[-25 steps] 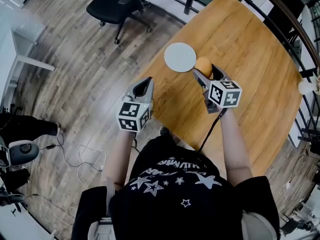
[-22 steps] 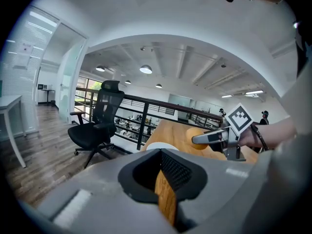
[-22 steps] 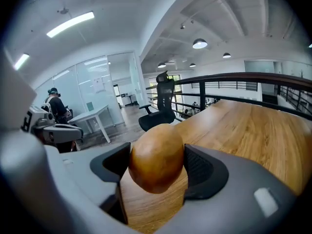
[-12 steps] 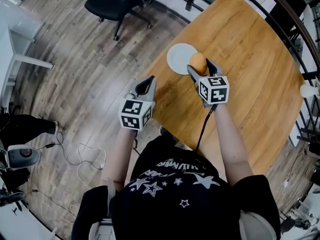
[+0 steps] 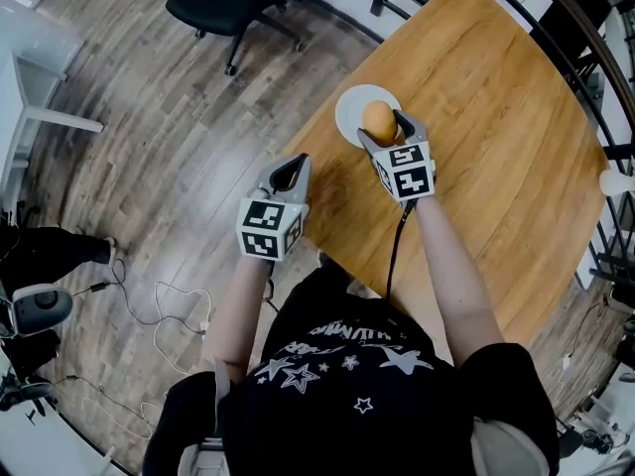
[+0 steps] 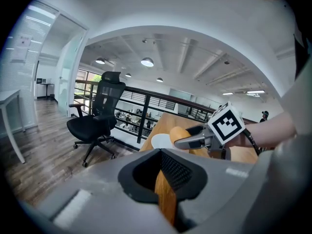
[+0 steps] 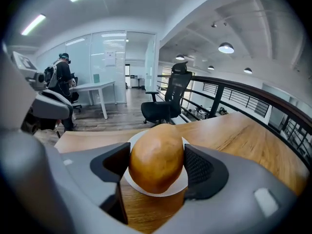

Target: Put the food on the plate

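Note:
A golden-brown bread roll (image 5: 379, 120) sits between the jaws of my right gripper (image 5: 385, 127), which is shut on it. The roll (image 7: 156, 157) hangs just above the round white plate (image 7: 184, 181), which lies near the left edge of the wooden table (image 5: 496, 117). I cannot tell whether the roll touches the plate. The plate's rim (image 5: 347, 107) shows to the left of the roll. My left gripper (image 5: 288, 172) is shut and holds nothing; it hovers over the table's near left edge, short of the plate. From the left gripper view, the right gripper (image 6: 195, 136) with the roll (image 6: 178, 133) stands over the plate (image 6: 160, 141).
A black office chair (image 5: 233, 3) stands on the wood floor beyond the table's left side. Cables (image 5: 169, 310) lie on the floor at the left. A dark railing (image 7: 234, 89) runs along the table's far side. A person (image 7: 61, 77) stands by a white desk far off.
My right gripper has carried the roll to the left and downward, from beside the plate to over it. The left gripper has sunk slightly.

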Available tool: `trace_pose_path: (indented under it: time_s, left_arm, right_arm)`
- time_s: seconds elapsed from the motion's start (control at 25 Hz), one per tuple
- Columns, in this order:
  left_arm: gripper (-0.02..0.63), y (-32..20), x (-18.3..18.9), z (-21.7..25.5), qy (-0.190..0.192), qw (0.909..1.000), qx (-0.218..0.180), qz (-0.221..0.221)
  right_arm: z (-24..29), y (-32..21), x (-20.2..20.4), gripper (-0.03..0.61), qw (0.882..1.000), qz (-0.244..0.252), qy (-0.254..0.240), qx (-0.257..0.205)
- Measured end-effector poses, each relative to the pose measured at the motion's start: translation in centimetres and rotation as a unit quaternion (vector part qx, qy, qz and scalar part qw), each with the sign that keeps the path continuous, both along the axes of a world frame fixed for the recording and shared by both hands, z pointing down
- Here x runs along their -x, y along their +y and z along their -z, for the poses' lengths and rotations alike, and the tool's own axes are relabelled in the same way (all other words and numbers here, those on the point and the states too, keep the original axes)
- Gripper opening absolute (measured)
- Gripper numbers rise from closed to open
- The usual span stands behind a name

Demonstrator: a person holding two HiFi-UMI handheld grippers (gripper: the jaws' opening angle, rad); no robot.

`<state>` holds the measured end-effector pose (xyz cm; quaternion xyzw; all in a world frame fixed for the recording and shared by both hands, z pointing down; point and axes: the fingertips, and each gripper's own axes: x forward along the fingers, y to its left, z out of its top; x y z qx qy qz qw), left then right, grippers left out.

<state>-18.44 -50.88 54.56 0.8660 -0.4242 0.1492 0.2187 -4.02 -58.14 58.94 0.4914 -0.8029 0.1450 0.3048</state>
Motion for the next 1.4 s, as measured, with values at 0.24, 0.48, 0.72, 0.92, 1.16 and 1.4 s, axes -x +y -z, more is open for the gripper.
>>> trace_pose_path:
  time_s: [0.24, 0.48, 0.72, 0.92, 1.16, 1.4]
  left_arm:
    - [0.002, -0.1, 0.7, -0.3, 0.0, 1.0, 0.003, 0.008]
    - [0.002, -0.1, 1.5, -0.4, 0.0, 0.9999, 0.003, 0.015]
    - [0.002, 0.0, 1.8, -0.5, -0.001, 0.9998, 0.006, 0.021]
    - [0.002, 0.3, 1.7, -0.4, 0.003, 0.9997, 0.004, 0.023]
    - [0.002, 0.4, 2.0, -0.4, 0.004, 0.9996, 0.004, 0.027]
    - [0.002, 0.9, 1.6, 0.0, 0.006, 0.9997, 0.0, 0.025]
  right_arm:
    - [-0.8, -1.1, 0.7, 0.348, 1.0, 0.007, 0.02, 0.001]
    - [-1.8, -1.2, 1.3, 0.35, 0.999, -0.002, 0.029, 0.015]
    - [-1.5, -1.6, 1.4, 0.351, 0.999, -0.018, 0.029, 0.016]
    - [-1.5, -1.4, 1.3, 0.368, 0.999, -0.028, 0.034, 0.016]
    - [-1.5, -1.4, 0.9, 0.396, 0.999, -0.036, 0.027, 0.018]
    - [-1.1, -0.7, 0.4, 0.411, 0.999, -0.04, 0.023, 0.017]
